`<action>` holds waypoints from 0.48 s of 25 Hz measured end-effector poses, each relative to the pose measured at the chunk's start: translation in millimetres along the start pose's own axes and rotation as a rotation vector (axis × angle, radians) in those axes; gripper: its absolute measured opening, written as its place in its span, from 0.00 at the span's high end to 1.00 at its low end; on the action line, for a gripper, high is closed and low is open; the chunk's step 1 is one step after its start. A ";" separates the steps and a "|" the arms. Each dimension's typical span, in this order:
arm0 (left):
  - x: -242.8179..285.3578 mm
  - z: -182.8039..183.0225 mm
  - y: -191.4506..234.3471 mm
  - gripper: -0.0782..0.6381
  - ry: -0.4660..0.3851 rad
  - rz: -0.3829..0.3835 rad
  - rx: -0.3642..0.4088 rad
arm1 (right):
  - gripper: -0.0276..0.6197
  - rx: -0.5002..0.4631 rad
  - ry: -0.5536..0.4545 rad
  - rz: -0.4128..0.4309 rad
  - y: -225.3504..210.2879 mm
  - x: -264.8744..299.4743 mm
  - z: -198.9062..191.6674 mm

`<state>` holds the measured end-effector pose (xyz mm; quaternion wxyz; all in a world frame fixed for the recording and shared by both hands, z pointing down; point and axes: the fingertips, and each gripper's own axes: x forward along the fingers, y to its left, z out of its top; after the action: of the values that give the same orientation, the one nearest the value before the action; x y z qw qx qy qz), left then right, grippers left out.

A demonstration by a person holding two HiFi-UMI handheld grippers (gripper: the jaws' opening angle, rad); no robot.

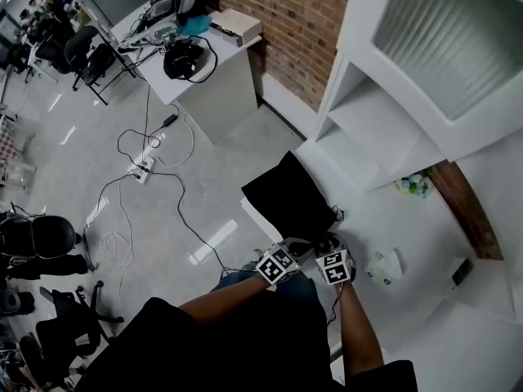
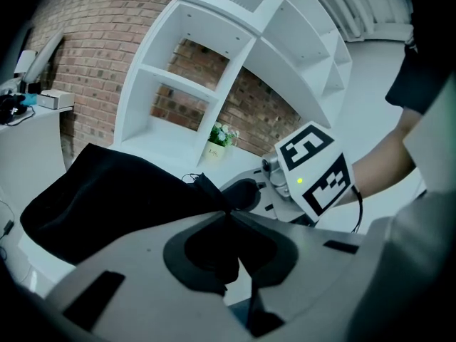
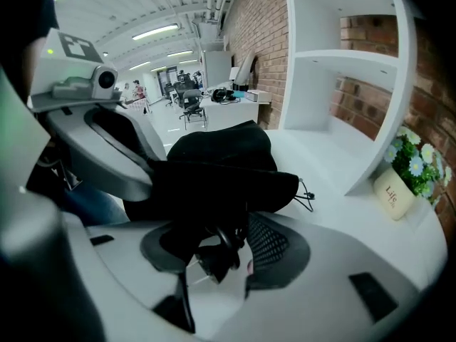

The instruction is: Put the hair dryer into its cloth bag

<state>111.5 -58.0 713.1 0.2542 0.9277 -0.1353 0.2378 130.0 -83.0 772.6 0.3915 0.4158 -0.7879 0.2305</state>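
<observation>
While my left gripper [image 2: 228, 212] pinches the bag [image 2: 107, 194] tight, I'd close my half-open right gripper [image 3: 226, 242] squarely on the dark piece [image 3: 216, 258] it straddles.

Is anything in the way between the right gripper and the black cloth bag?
Nothing visible does. The black cloth bag lies right at the right gripper, its dark edge hanging between the parted jaws. The left gripper, shut on the bag's edge, sits alongside.

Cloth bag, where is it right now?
In the head view the cloth bag lies centre-right on the white surface before the shelf unit, its near edge pinched in the left claw.
</observation>
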 end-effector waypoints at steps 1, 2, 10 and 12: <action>-0.3 2.6 0.7 0.85 -0.006 -0.003 -0.004 | 0.64 -0.007 0.001 0.007 -1.2 3.9 1.6; -0.9 5.6 1.4 0.85 -0.012 -0.006 -0.003 | 0.64 -0.012 0.002 0.011 -2.2 6.5 4.1; -4.6 27.2 13.5 0.85 -0.079 0.009 -0.035 | 0.64 0.061 -0.094 0.056 0.1 26.2 39.9; -6.3 27.1 18.7 0.85 -0.087 0.019 -0.044 | 0.64 0.056 -0.111 0.052 -2.1 33.4 45.3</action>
<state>109.3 -87.3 697.0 0.2662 0.9300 -0.1601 0.1966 100.9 -131.2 773.0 0.3294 0.4180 -0.8121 0.2391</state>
